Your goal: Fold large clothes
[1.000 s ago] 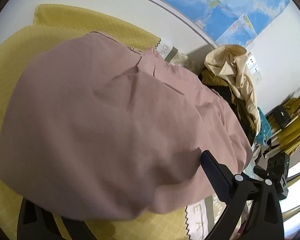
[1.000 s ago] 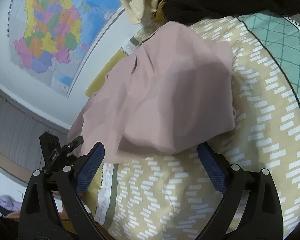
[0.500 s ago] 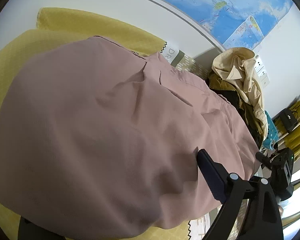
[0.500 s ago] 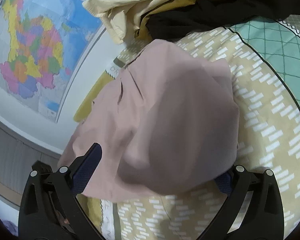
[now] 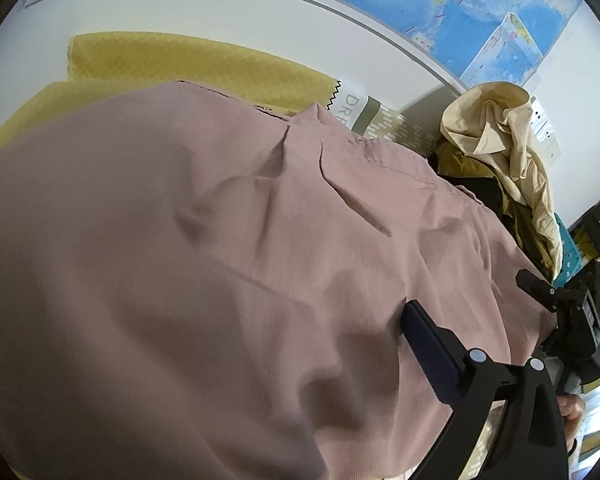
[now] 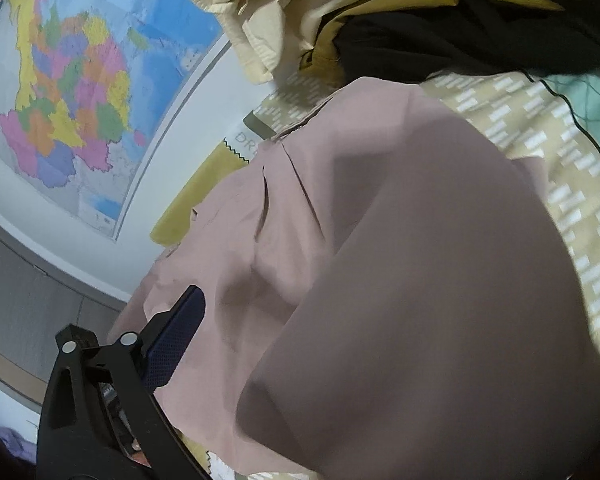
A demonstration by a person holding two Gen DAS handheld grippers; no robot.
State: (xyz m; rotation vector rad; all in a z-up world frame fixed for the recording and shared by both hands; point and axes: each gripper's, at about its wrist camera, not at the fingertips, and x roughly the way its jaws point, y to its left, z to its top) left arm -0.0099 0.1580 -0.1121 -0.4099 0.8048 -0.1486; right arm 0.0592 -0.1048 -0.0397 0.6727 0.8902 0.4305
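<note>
Pink garment [image 5: 220,260] between wide left jaws opening, right jaws closing.

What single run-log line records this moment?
task: fold pink garment | left tongs: opening, garment between | right tongs: closing, garment between

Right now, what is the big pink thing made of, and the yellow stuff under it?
The pink garment looks like soft, matte woven cloth: it drapes, creases and shows stitched seams. The yellow cover beneath seems a thicker quilted fabric, judging by its raised diamond pattern. Exact fibres cannot be told.
</note>
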